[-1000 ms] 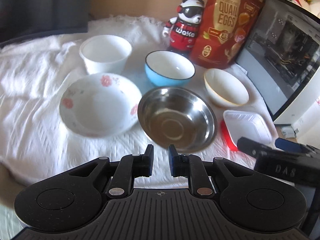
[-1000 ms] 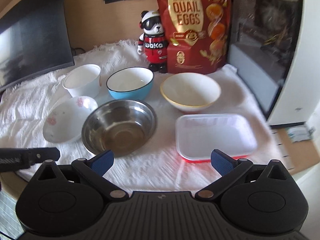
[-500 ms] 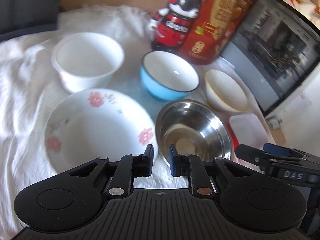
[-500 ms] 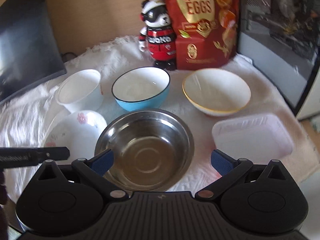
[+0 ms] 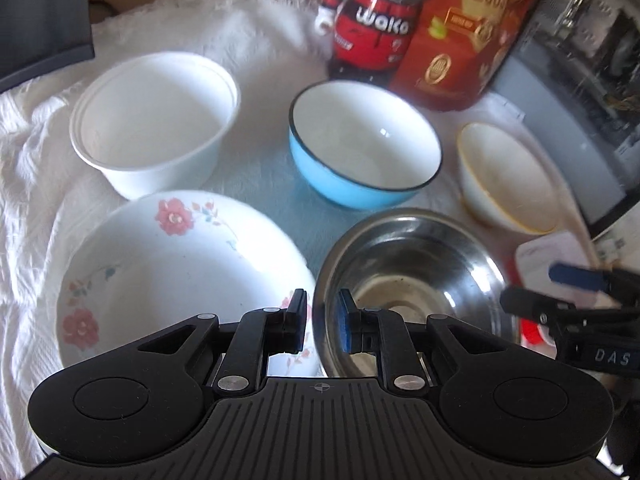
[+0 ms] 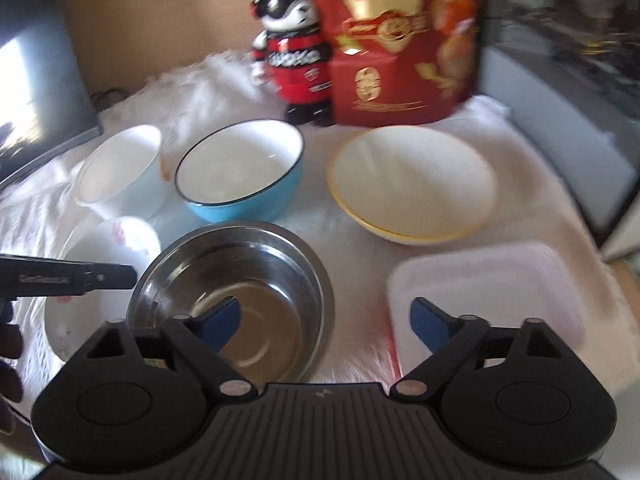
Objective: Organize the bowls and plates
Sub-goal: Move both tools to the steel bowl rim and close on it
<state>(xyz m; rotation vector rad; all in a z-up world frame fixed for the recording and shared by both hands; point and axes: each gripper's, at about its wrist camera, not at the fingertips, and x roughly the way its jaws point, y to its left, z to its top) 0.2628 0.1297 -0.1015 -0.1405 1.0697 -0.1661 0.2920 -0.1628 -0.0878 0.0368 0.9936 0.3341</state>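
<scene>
On the white cloth stand a steel bowl [image 5: 412,264], a floral plate [image 5: 176,272] to its left, a white plastic bowl [image 5: 156,120], a blue bowl [image 5: 360,148] and a cream bowl with a yellow rim [image 5: 508,176]. My left gripper [image 5: 322,324] shows only a narrow gap. The steel bowl's left rim and the plate's edge appear in that gap, and neither pad presses on them. My right gripper [image 6: 326,320] is wide and its jaws are closing. Its left finger hangs over the steel bowl [image 6: 232,300], its right finger over a white tray [image 6: 488,300]; neither touches.
A panda figurine [image 5: 372,20] and a red quail-egg bag [image 5: 468,40] stand at the back. A glass-sided computer case [image 5: 580,100] walls the right side, and a dark monitor [image 6: 36,80] the left. The right gripper [image 5: 540,292] shows low at the right edge.
Both grippers have come forward and down toward the steel bowl, the left one also shifting left. The right jaws have narrowed. The left gap looks the same.
</scene>
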